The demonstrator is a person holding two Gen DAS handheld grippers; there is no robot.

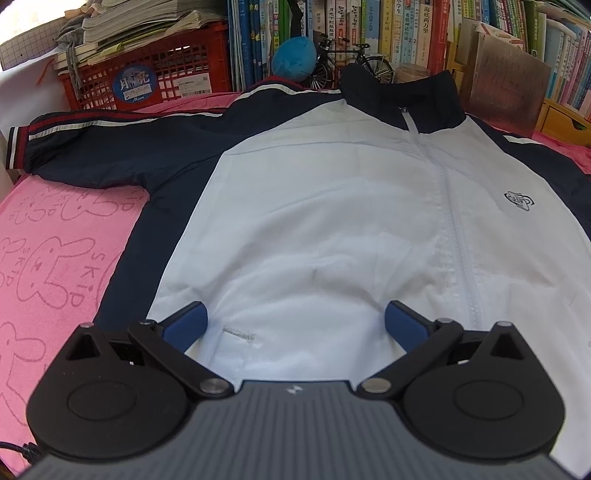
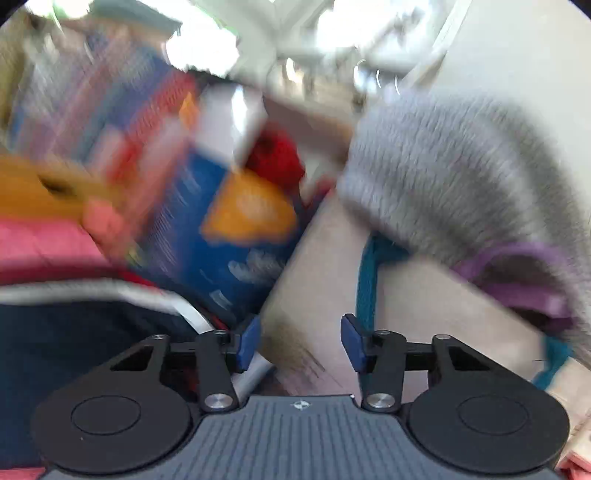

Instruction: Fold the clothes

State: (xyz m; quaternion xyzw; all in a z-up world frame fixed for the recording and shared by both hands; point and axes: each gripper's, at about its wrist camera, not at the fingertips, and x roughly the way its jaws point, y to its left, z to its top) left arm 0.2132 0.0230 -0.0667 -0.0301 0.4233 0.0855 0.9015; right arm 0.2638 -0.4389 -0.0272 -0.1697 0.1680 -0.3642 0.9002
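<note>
A white and navy zip jacket (image 1: 332, 206) lies flat, front up, on a pink towel (image 1: 48, 266), collar at the far side. Its left sleeve (image 1: 92, 144) with red and white stripes stretches out to the left. My left gripper (image 1: 295, 321) is open wide and empty, just above the white hem area. In the blurred right wrist view my right gripper (image 2: 300, 343) is open and empty beside the jacket's navy sleeve (image 2: 74, 332) with its white stripe, at the lower left.
A red crate (image 1: 147, 77) with papers, a row of books (image 1: 406, 33), a blue plush and a model bicycle (image 1: 351, 66) stand behind the jacket. In the right wrist view, a grey fuzzy cloth (image 2: 461, 177), a blue box (image 2: 221, 229) and a beige surface (image 2: 325, 266) lie ahead.
</note>
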